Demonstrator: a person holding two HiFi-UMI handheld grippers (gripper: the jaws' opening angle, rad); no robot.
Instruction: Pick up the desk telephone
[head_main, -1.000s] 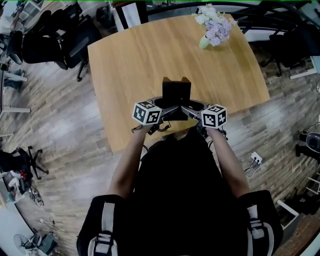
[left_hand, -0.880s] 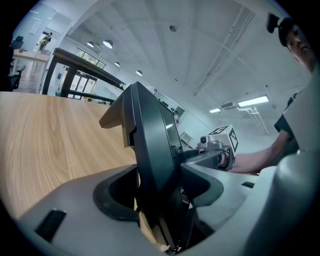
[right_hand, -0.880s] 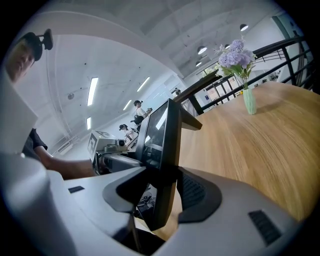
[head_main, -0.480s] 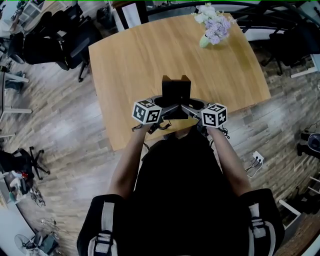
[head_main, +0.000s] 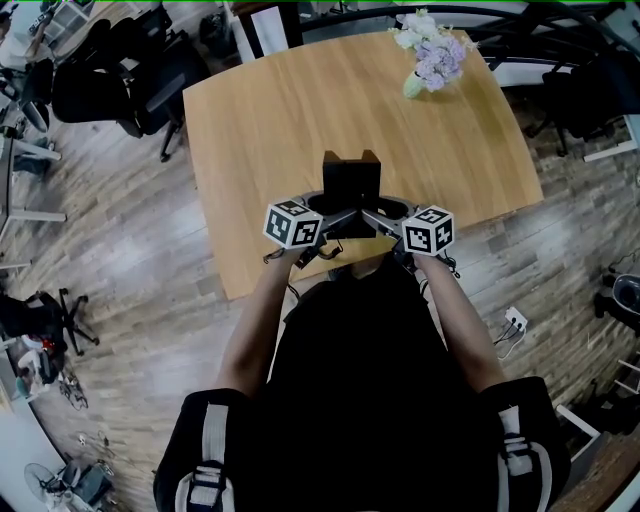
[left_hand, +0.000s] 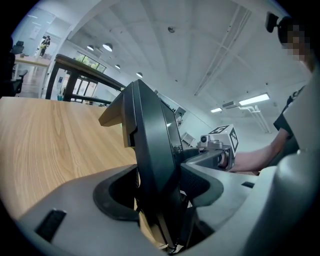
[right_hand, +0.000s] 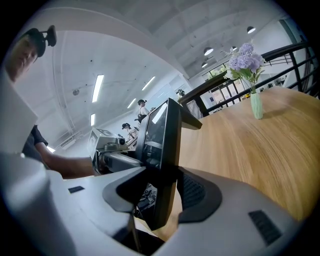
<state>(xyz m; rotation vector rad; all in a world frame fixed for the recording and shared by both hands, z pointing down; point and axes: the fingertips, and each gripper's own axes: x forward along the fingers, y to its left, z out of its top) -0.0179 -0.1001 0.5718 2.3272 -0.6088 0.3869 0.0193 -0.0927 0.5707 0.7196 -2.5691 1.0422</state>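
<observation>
Left hand-held gripper (left_hand: 159, 192) and right hand-held gripper (right_hand: 162, 192) each pinch one side of the upright desk telephone (head_main: 352, 178) between them, near the worktop (head_main: 290, 110)'s front edge.

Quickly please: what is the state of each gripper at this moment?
The left gripper is closed on the telephone.
The right gripper is closed on the same telephone.

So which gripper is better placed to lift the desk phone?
Neither clearly: the left gripper and right gripper each clamp an opposite side of the desk telephone, jaws closed on it. Lifting with both together looks safest.
</observation>
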